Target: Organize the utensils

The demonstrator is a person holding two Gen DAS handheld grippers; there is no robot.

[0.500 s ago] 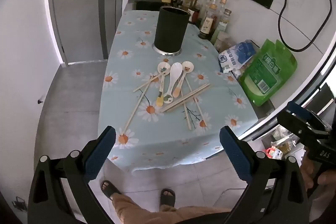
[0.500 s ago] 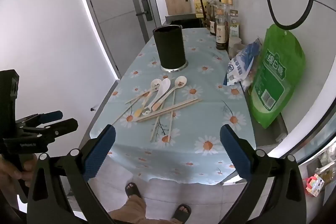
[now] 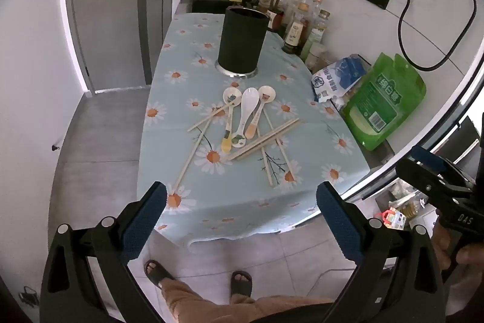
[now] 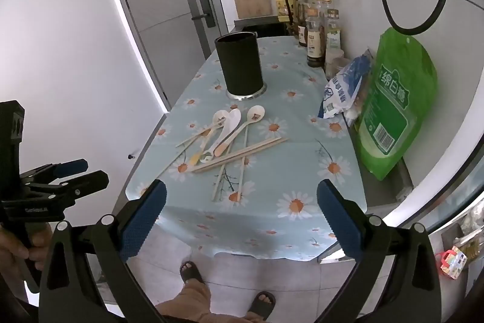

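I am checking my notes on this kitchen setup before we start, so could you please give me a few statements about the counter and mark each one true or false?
1. Three spoons lie side by side on the floral tablecloth. True.
2. The black holder already has chopsticks standing in it. False: no utensil shows above its rim, and the chopsticks lie loose on the cloth.
3. Both the left gripper and the right gripper are open and empty. True.
4. The green bag lies flat in the middle of the cloth. False: it leans against the wall beside the cloth.
5. The holder stands beyond the spoons. True.
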